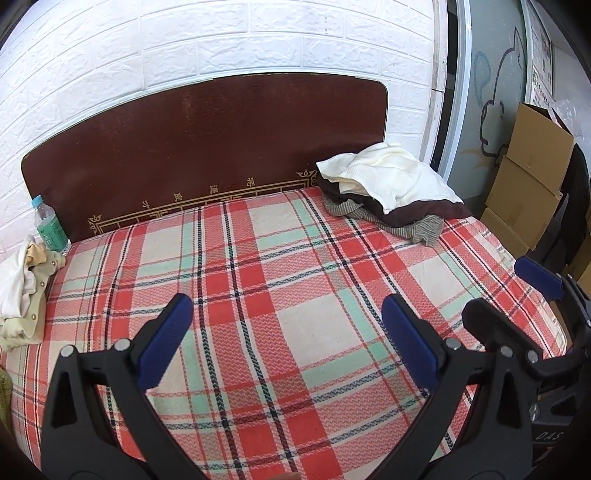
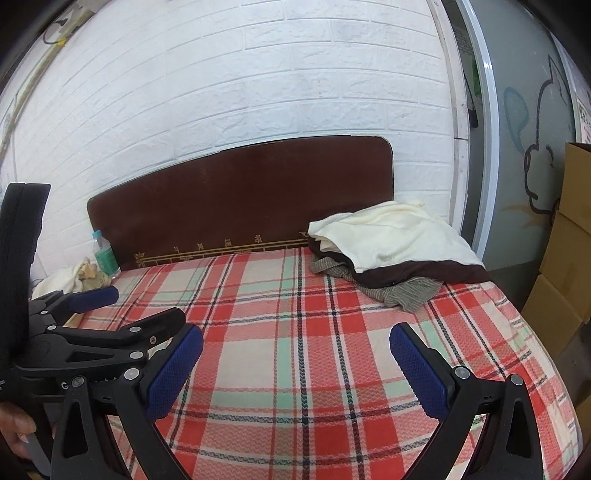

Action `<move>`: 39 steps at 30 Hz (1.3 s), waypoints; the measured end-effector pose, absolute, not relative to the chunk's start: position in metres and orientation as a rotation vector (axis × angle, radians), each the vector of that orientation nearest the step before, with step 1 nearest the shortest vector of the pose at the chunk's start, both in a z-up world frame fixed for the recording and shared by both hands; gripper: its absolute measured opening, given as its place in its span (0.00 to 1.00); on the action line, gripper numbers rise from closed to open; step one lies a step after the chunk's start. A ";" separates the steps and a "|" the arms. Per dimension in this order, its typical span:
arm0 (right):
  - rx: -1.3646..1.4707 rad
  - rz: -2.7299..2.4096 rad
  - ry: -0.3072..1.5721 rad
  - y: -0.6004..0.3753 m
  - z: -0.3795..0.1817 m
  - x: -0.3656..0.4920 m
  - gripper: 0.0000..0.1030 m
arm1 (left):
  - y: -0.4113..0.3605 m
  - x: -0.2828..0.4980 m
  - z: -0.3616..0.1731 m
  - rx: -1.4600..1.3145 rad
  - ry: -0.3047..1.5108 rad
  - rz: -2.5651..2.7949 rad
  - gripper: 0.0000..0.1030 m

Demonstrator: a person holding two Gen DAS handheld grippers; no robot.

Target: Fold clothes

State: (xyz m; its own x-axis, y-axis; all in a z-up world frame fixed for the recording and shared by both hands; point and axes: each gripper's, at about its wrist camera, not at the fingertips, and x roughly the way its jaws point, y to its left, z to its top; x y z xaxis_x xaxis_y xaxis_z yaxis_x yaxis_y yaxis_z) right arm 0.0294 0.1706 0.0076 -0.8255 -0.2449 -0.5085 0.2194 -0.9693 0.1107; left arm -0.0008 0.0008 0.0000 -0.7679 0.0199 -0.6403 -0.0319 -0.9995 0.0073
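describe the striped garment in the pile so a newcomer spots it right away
Start at the dark headboard and follow it to the clothes pile at its right end. The grey-brown striped garment lies lowest, poking out under the dark brown piece and cream knit; only it has thin stripes.

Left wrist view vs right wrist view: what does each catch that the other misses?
Only the left wrist view: an olive cloth edge at the frame's left border.

Only the right wrist view: a hand at lower left and a cable on the wall at upper left.

Both: the plaid bed cover, brown headboard, clothes pile at the far right corner, water bottle, cream garments at the left, cardboard boxes, and the left gripper and right gripper, jaws open and empty.
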 end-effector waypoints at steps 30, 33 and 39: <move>0.847 -2.789 -0.098 0.185 0.001 0.005 1.00 | 0.008 -0.024 -0.003 -1.006 -0.054 2.949 0.99; 0.851 -2.799 -0.089 0.184 -0.001 0.004 1.00 | 0.008 -0.027 -0.005 -1.006 -0.049 2.957 0.99; 0.854 -2.806 -0.056 0.183 -0.003 0.001 1.00 | 0.009 -0.032 -0.008 -1.061 -0.054 2.940 0.99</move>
State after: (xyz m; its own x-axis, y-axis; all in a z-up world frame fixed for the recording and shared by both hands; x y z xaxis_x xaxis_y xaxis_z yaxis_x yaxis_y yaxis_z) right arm 0.0010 0.1834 -0.0030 -0.8108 -0.2083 -0.5469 0.1862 -0.9778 0.0963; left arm -0.0323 0.0091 -0.0081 -0.7695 0.0264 -0.6381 -0.0028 -0.9993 -0.0380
